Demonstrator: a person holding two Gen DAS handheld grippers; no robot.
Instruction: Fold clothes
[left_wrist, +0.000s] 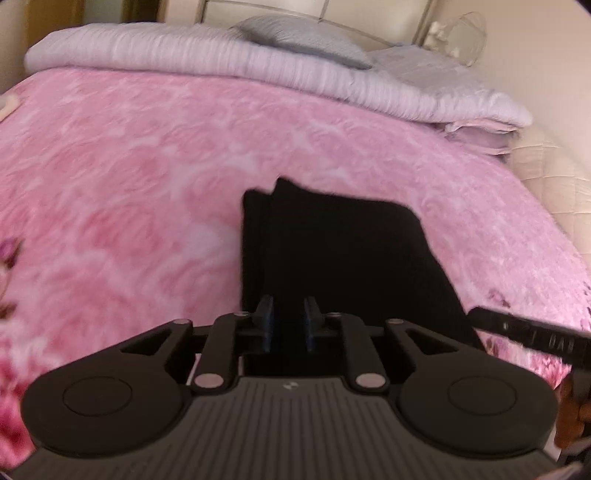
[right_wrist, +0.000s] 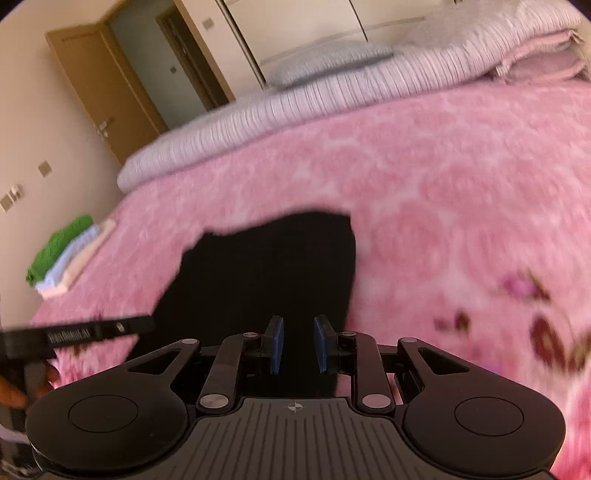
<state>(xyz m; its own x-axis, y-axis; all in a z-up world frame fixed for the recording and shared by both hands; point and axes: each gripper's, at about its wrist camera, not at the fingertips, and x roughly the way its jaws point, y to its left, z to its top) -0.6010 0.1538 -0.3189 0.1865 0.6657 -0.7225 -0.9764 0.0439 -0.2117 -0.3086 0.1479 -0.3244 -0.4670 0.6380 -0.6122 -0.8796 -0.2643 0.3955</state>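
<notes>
Both grippers hover low over the black garment: left gripper and right gripper each show a gap, nothing visibly pinched. Garment lies folded mid-frame on the pink blanket, seemingly ready for tidying.

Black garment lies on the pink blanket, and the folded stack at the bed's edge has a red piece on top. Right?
Not quite: the top piece of the folded stack is green, as the right wrist view shows. The black garment does lie on the pink blanket.
</notes>
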